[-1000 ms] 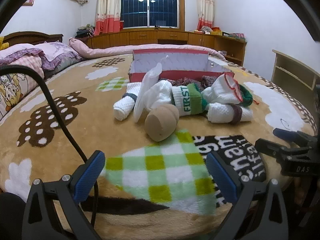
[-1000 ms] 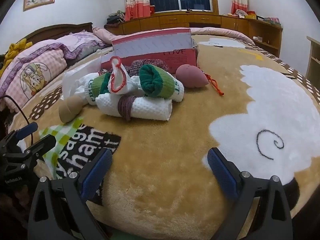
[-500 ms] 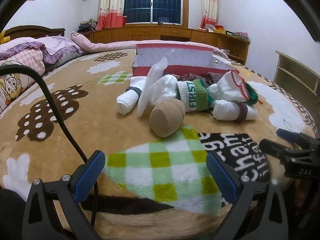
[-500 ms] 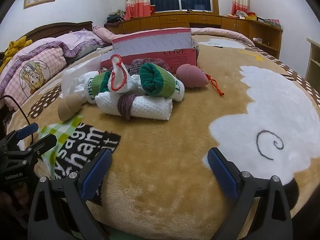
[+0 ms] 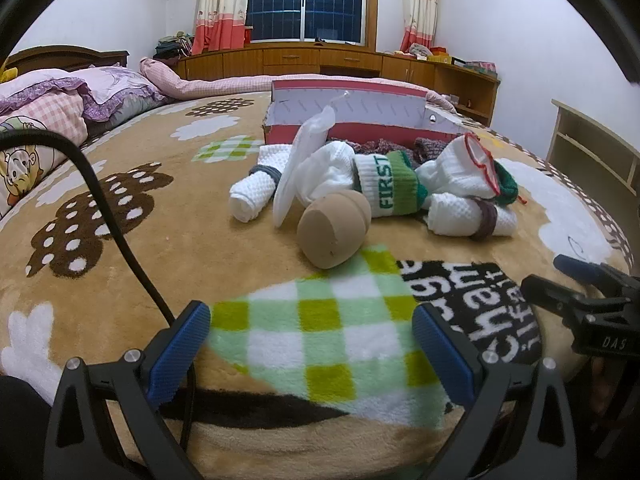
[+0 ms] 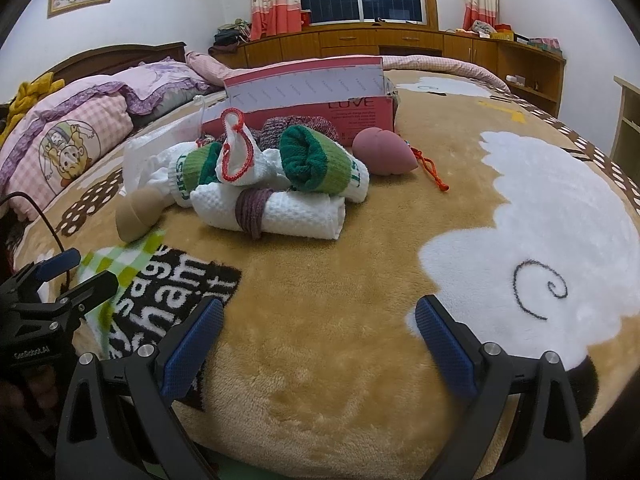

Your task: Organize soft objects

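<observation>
A heap of soft things lies on the bed in front of a red cardboard box (image 5: pixel 344 120) (image 6: pixel 308 100). It holds a tan sponge (image 5: pixel 334 230) (image 6: pixel 138 214), white-and-green socks (image 5: pixel 384 188) (image 6: pixel 320 164), rolled white towels (image 5: pixel 468 218) (image 6: pixel 280 210), a white pouch with red trim (image 6: pixel 236 156) and a pink sponge (image 6: pixel 382 152). My left gripper (image 5: pixel 312 348) stands open over the green checked patch, short of the tan sponge. My right gripper (image 6: pixel 320 340) is open too, well short of the towel roll. Both hold nothing.
The patterned fleece blanket (image 6: pixel 360 280) covers the whole bed. Pillows (image 6: pixel 68 136) lie at the left. A red cord (image 6: pixel 430 168) trails beside the pink sponge. A black cable (image 5: pixel 108 208) crosses the left wrist view. Wooden cabinets (image 5: pixel 320 58) line the far wall.
Both grippers have crept a little closer to the heap, the left more than the right. The jaws stay open and no object has moved.
</observation>
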